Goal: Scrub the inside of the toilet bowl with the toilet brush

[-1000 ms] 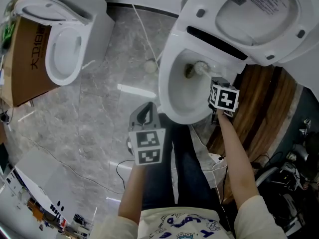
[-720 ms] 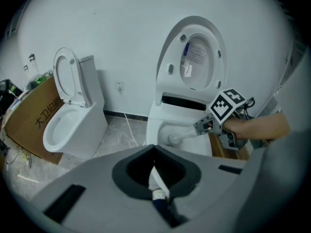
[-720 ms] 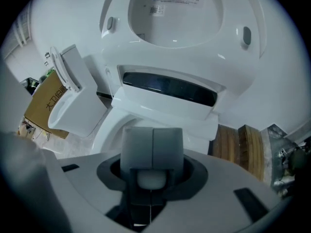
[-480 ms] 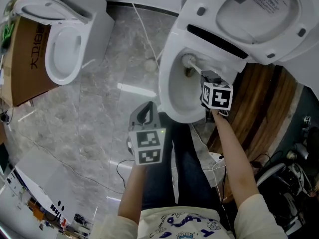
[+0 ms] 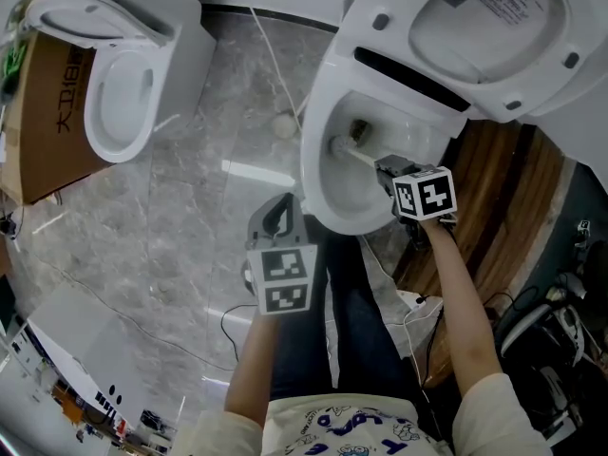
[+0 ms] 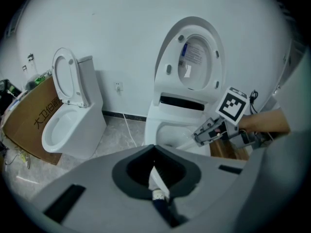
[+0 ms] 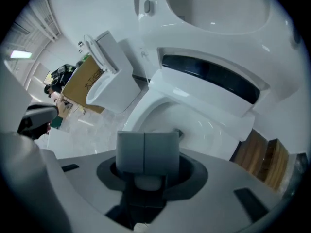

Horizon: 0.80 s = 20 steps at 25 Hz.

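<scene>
Right claw point(image 5: 384, 168) is clenched on the thin handle of the white toilet brush point(image 5: 353, 153). The brush head sits inside the white ceramic toilet bowl point(image 5: 310, 174), against the left inner wall, just left of the dark drain hole point(image 5: 359, 130). The oval white lid point(image 5: 494, 27) is up at far right. Left claw point(image 5: 276, 218) is closed on nothing and hangs over the grey marble floor point(image 5: 190, 207), near-left of the bowl and apart from it. Scrubbing looks underway. To do it well, keep the bristles pressed to the porcelain, sweep round under the rim and then down toward the drain. Hold the grip firm so the slim handle can't twist, and keep the claw body off the near rim. Left claw is best kept clear.
</scene>
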### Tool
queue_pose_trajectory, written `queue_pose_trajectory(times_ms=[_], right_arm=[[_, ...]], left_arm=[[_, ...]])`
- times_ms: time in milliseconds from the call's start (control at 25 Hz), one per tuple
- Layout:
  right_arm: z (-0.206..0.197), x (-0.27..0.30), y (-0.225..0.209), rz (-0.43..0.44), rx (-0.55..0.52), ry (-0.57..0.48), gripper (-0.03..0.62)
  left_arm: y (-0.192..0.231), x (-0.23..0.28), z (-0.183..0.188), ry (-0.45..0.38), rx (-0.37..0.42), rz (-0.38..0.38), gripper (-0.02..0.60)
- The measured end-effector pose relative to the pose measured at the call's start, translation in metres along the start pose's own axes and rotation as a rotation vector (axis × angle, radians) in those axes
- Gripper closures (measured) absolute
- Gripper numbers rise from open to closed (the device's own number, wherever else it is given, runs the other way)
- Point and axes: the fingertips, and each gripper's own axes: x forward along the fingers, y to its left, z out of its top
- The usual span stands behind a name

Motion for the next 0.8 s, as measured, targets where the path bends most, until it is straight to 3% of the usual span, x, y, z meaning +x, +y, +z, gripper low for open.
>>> queue_pose_trajectory(times_ms=[280, 520, 800], right_arm=[[-0.034, -0.01, 0.017, 0.085, -0.256, 0.174, 0.424], [-0.065, -0.016, 0.007, 0.044, -0.442, 0.349, 0.424], [-0.072, -0.017, -0.026, -0.037, -0.427, 0.379, 0.424]], left_arm=[[-0.005, 0.0, -0.001, 0.007, 0.01, -0.006, 0.58], [-0.003, -0.002, -0.003, 0.007, 0.011, -0.001, 0.58], [0.002, -0.004, -0.007, 0.015, 0.009, 0.011, 0.58]])
